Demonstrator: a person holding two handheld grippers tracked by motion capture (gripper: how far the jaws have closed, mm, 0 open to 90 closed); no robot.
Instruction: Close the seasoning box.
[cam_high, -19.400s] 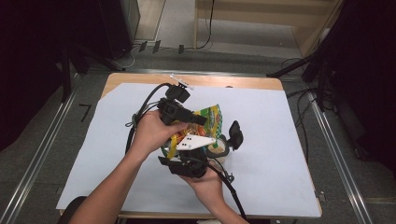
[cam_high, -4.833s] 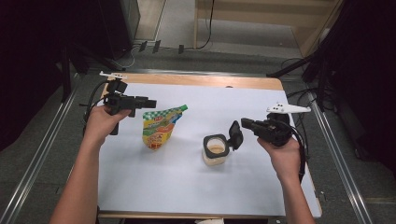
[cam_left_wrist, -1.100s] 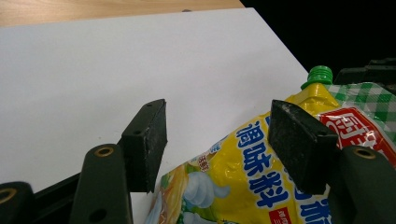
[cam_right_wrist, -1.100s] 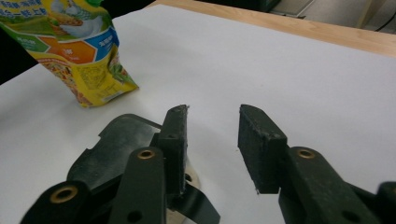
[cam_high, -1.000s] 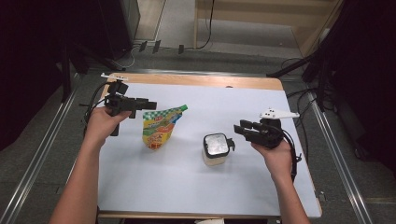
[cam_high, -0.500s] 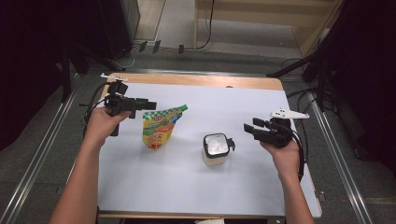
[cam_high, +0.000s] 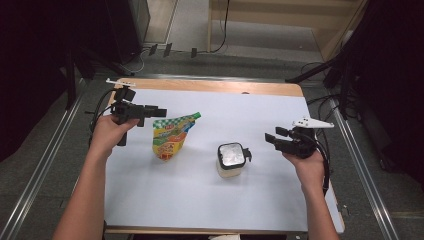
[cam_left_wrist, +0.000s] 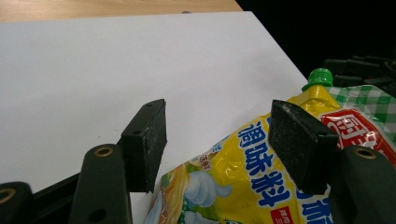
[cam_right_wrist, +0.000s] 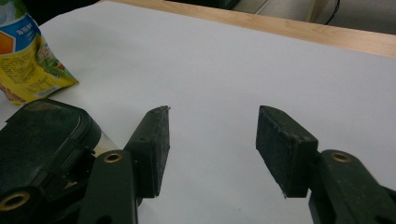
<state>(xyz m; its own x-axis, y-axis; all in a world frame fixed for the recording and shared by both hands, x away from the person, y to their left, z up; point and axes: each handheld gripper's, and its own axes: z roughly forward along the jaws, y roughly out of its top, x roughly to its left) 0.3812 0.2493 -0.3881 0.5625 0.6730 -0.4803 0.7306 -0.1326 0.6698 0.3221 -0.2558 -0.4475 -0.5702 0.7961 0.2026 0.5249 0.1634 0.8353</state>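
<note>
Your left gripper (cam_high: 161, 110) sits at the left side of the table (cam_high: 210, 86), held level in your left hand (cam_high: 111, 131), its jaws pointing toward the seasoning pouch (cam_high: 171, 140); the jaws stand apart with nothing pressed between the pads, and in the left gripper view the gripper (cam_left_wrist: 219, 135) frames the upper part of the pouch (cam_left_wrist: 261, 186), which lies beyond and below the pads rather than in their grasp. The pouch lies flat on the white sheet (cam_high: 210, 200), left of centre, its green cap (cam_high: 197, 114) pointing toward the far right and its narrow end toward you; the cap (cam_left_wrist: 319, 77) is screwed on. The small jar (cam_high: 231, 160) stands upright near the middle of the sheet, to the right of the pouch and apart from it, with its lid (cam_high: 231, 154) down over the mouth; pale contents show through the wall below the lid. Your right gripper (cam_high: 271, 137) is held in your right hand (cam_high: 309, 165) to the right of the jar, near it but clear of it; its jaws have just been opening and now stand apart, empty. In the right gripper view the gripper (cam_right_wrist: 210, 140) has bare sheet (cam_right_wrist: 261, 70) between the pads, and a dark rounded object (cam_right_wrist: 46, 135) lies just outside the left-hand jaw; whether the two touch you cannot tell from this angle; a corner of the pouch (cam_right_wrist: 28, 60) shows at upper left.
</note>
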